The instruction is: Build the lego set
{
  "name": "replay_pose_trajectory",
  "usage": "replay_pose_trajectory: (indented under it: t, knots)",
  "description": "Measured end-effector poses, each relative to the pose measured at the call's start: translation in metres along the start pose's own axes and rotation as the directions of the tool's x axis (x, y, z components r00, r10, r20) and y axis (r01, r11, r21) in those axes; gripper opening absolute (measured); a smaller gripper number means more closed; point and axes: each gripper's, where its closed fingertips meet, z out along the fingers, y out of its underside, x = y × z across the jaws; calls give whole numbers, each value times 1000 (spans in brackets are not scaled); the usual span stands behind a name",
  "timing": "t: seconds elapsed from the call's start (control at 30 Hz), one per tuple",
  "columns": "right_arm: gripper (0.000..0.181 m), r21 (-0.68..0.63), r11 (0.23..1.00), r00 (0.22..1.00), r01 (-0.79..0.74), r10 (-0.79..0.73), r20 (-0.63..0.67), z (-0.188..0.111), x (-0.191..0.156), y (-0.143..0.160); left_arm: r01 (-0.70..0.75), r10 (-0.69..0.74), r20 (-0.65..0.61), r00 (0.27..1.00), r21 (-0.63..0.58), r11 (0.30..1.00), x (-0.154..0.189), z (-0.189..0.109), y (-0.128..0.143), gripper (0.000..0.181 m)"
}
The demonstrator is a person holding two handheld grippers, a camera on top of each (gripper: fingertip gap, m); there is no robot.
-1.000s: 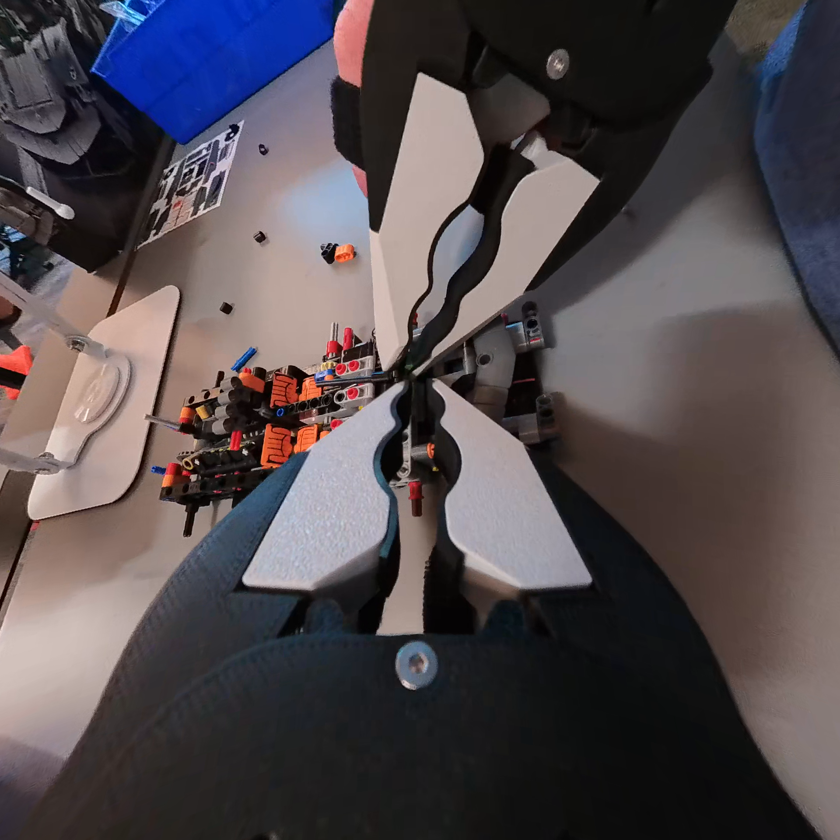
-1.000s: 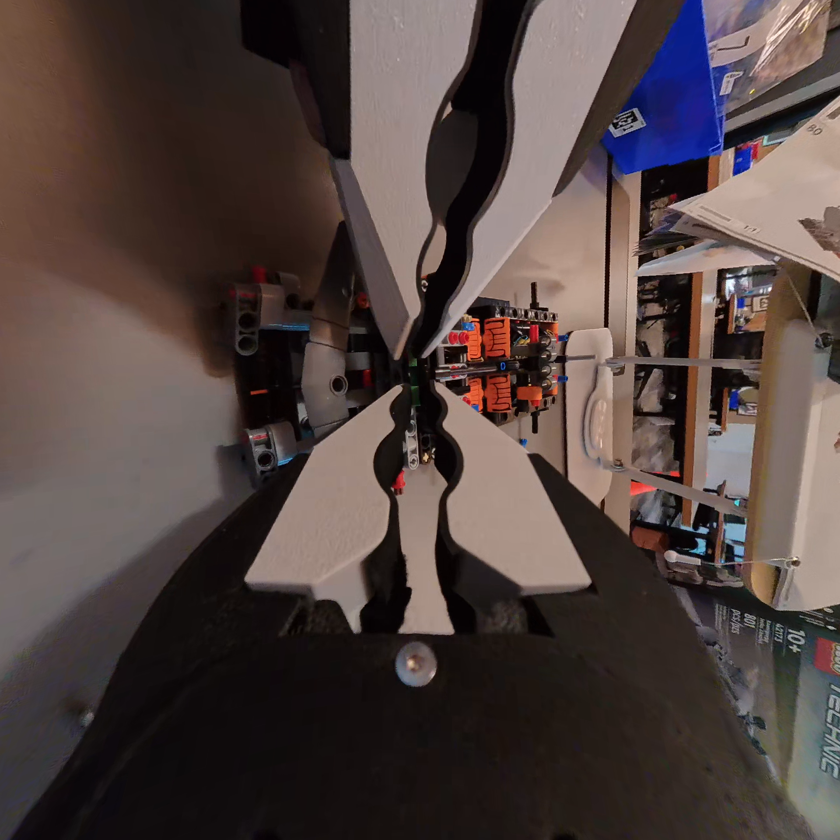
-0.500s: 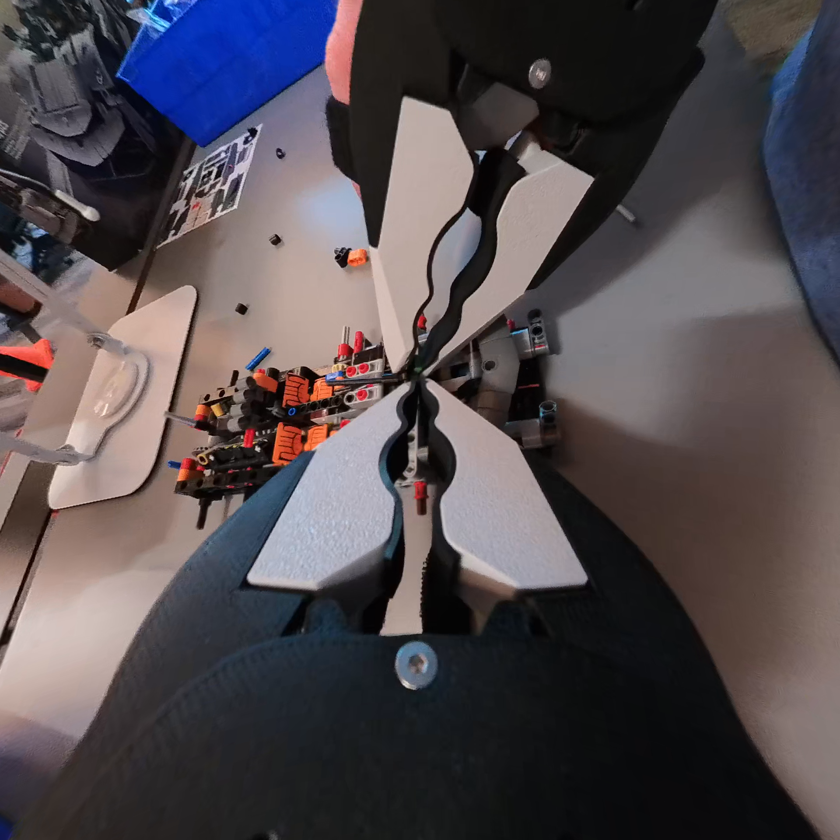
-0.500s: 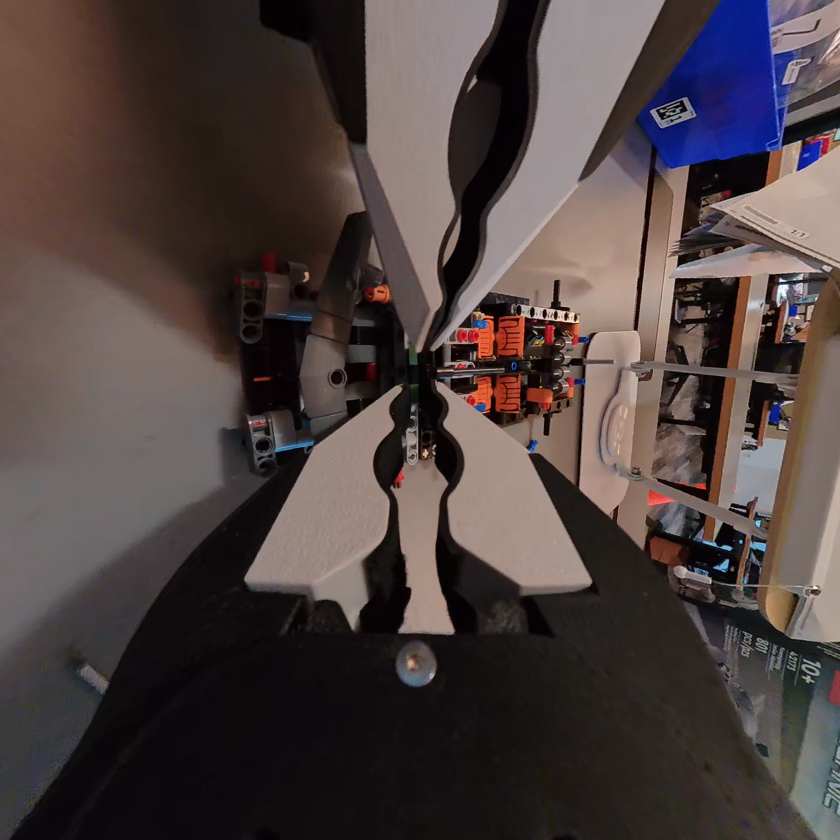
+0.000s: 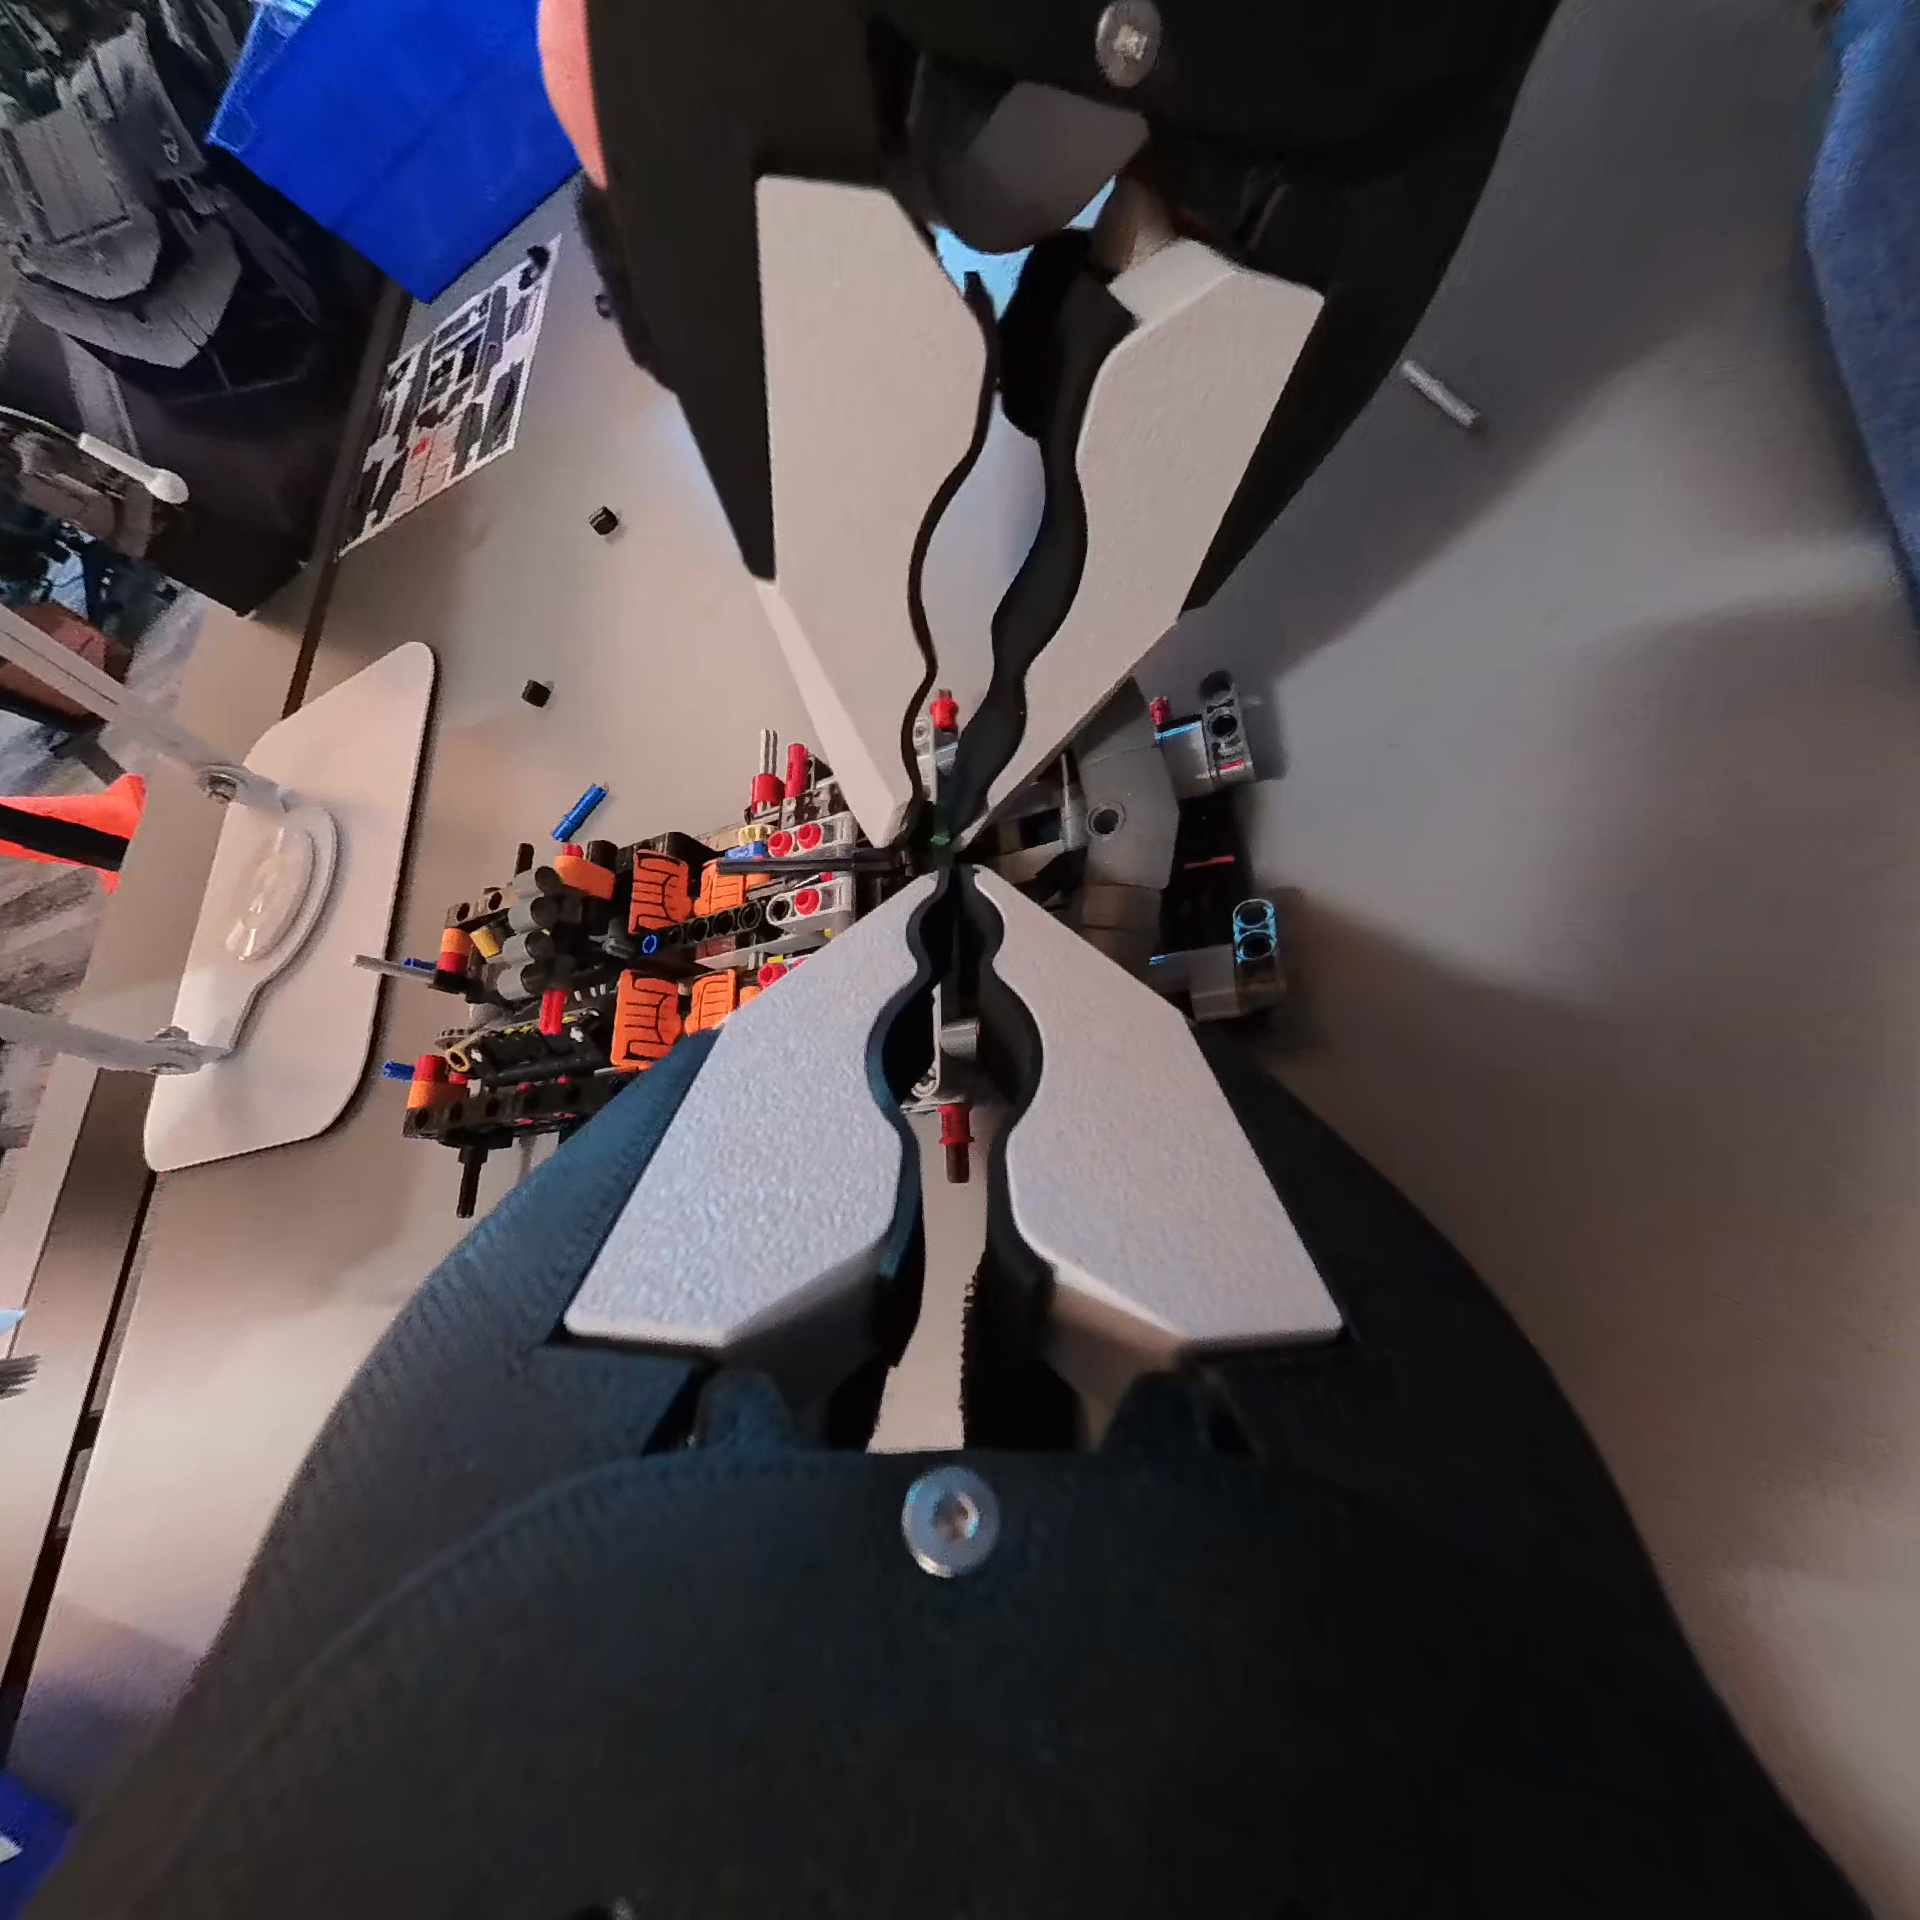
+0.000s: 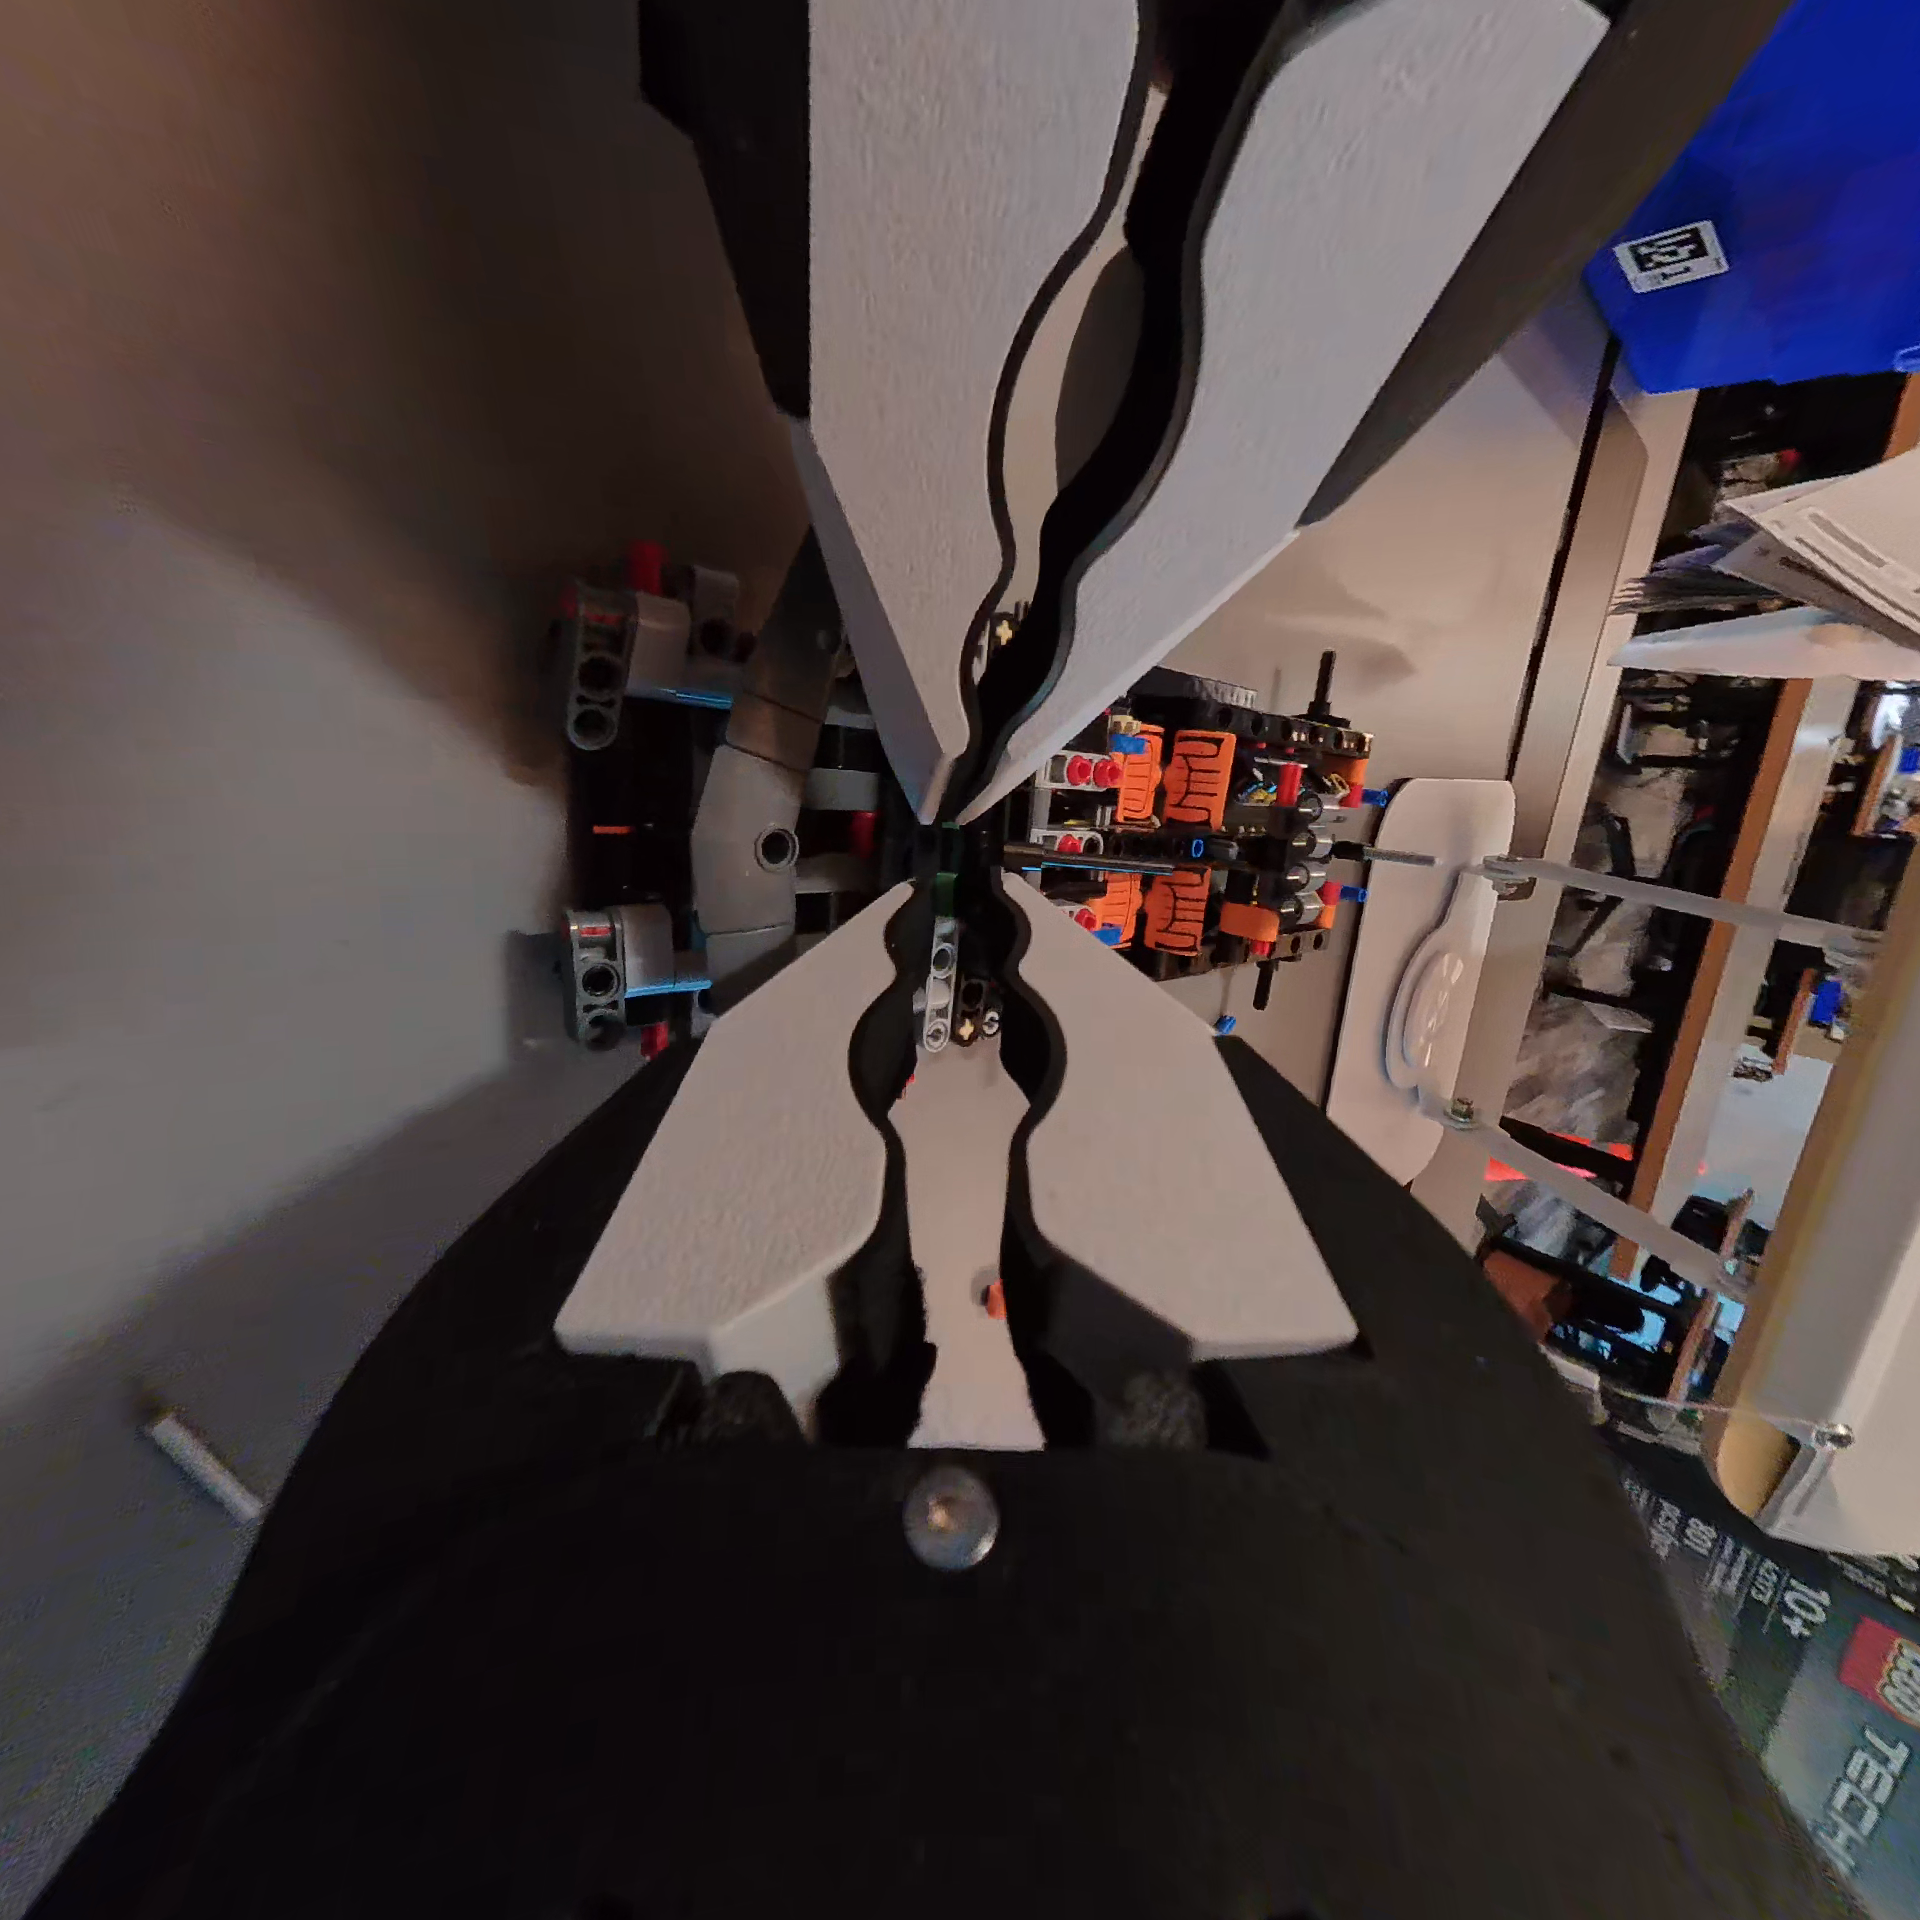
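our left hand-held gripper (image 5: 948,883) and right hand-held gripper (image 6: 940,883) meet tip to tip over the desk (image 5: 1558,831). each has its two fingers pinched together on the same small sub-assembly (image 5: 951,1039), a thin stack of grey and black beams with a red pin sticking back toward the left one. in the right wrist view the beams (image 6: 951,997) sit upright between our fingers, just behind the tips, with a green bit at the point where the two grippers touch.

the main model (image 5: 644,945), black with orange parts and red pins, lies on the desk just beyond and to the left of the left tips; from the right gripper it lies to the right (image 6: 1195,842). its grey end section (image 5: 1143,831) lies on the other side of the tips. we cannot tell whether the held piece touches the model.

farther left of the left gripper lie a white plate (image 5: 301,904), a sticker sheet (image 5: 457,405) and a blue bin (image 5: 405,135). a grey pin (image 6: 203,1470) lies near the right gripper's body.
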Motion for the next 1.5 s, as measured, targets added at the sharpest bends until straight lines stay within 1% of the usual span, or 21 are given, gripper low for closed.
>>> replay_pose_trajectory:
  t: [0.07, 0.23, 0.33, 0.4, 0.5, 0.63, 0.7, 0.9, 1.13, 1.17, 1.27, 1.37, 1.5]
  knots:
    - [8, 7, 1000, 999, 3, -3, 43, 0, 0, 0, 4, -4, -4, 1000, -6, 1000, 0, 0, 0, 0]
    - [8, 59, 994, 973, -87, 72, 219, 0, 0, -1, 39, -38, -11, 999, 3, 999, -1, 0, 0, 0]
    - [7, 75, 992, 957, -104, 79, 279, 1, 2, -1, 60, -60, -11, 998, 4, 998, -3, -1, 1, 0]
    - [6, 77, 992, 953, -101, 74, 295, 1, 2, -2, 94, -94, -19, 995, 28, 995, -5, -6, -1, 0]
    - [7, 79, 993, 957, -88, 62, 284, 1, 2, -2, 126, -127, 4, 992, 73, 989, -13, -14, -5, 0]
    - [6, 73, 996, 970, -61, 42, 240, 2, 2, -3, 79, -80, 21, 997, 24, 997, -10, -8, 2, 0]
    - [6, 63, 997, 976, -42, 28, 214, 2, 2, -3, 39, -39, 50, 998, 3, 999, -12, -6, 4, 0]
    - [7, 61, 998, 985, -25, 14, 174, 2, 2, -2, 17, -14, 95, 995, -31, 999, -17, -4, 5, 0]
    - [6, 46, 999, 991, -4, -2, 135, 2, 2, -2, 0, 3, 63, 998, -42, 999, -15, -5, 4, 0]
    - [6, 43, 999, 991, -5, -1, 131, 2, 2, -2, 8, -5, 57, 998, -44, 999, -16, -7, 4, 5]
    - [6, 36, 999, 993, 3, -7, 116, 2, 2, -2, 8, -6, 55, 998, -52, 999, -17, -8, 5, 7]
    - [7, 19, 1000, 994, 16, -17, 105, 2, 2, -1, -6, 8, 23, 1000, -78, 997, -10, -2, 7, 5]
    - [7, 7, 1000, 995, 21, -22, 96, 3, 2, 1, 32, -32, 4, 999, -84, 996, -10, -1, 8, 4]
